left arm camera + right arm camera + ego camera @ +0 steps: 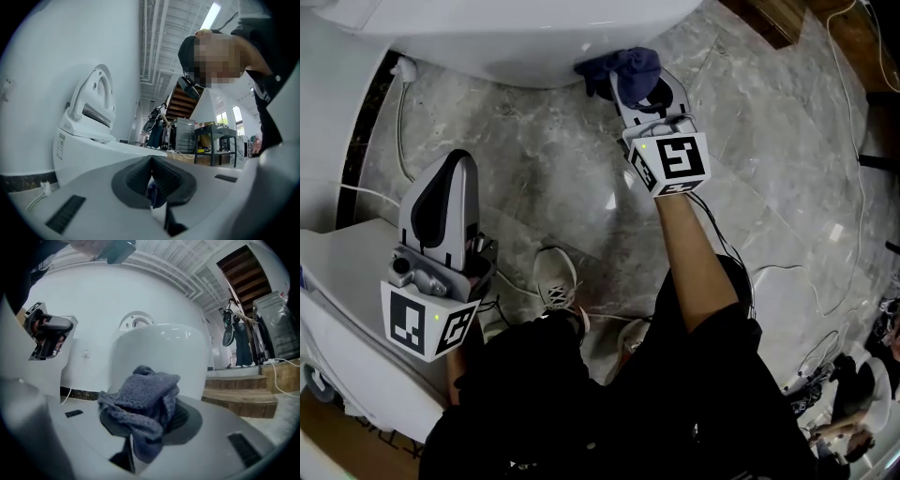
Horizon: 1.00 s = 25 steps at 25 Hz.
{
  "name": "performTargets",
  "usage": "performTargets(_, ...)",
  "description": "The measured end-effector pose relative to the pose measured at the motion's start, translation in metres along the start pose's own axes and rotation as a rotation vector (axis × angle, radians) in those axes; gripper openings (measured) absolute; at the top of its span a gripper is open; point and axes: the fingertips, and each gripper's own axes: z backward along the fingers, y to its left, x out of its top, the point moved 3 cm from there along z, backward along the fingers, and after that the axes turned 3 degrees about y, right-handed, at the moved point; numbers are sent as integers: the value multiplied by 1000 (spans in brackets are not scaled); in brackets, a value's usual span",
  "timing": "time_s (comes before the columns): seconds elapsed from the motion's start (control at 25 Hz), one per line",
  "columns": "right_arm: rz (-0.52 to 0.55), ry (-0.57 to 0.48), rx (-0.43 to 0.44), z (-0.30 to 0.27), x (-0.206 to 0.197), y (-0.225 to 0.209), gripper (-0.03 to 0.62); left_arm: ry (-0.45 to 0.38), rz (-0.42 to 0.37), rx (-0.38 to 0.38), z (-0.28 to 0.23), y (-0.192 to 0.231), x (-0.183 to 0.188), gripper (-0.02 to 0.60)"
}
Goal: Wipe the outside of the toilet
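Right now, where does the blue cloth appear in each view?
Head view: top centre, cloth in the right gripper, by the toilet.
Left gripper view: only a blue speck low centre, unsure.
Right gripper view: cloth centre, clamped in the jaws.
Shared landmark: the toilet.

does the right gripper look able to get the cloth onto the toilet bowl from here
Probably yes. The right gripper is shut on the cloth, which is right at the bowl's lower edge. Nothing shows between them, though actual contact can't be confirmed.
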Motion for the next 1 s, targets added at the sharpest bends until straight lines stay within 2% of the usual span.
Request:
performTargets(0.24, -26, 39, -1, -9, -30, 4, 129, 2, 12, 11, 3, 4, -1, 11)
performTargets(0.44, -24, 211, 15, -25, -84, 10, 130, -6, 35, 14, 4, 5, 0, 11)
performTargets(0.6, -76, 212, 13, -33, -99, 12, 132, -5, 46, 9, 6, 5, -1, 11)
performTargets(0.8, -39, 263, 33, -41, -118, 14, 133, -3, 70, 10, 6, 7, -3, 11)
performTargets(1.0, -7, 429, 74, -57, -160, 13, 137, -1, 72, 8, 7, 6, -3, 11)
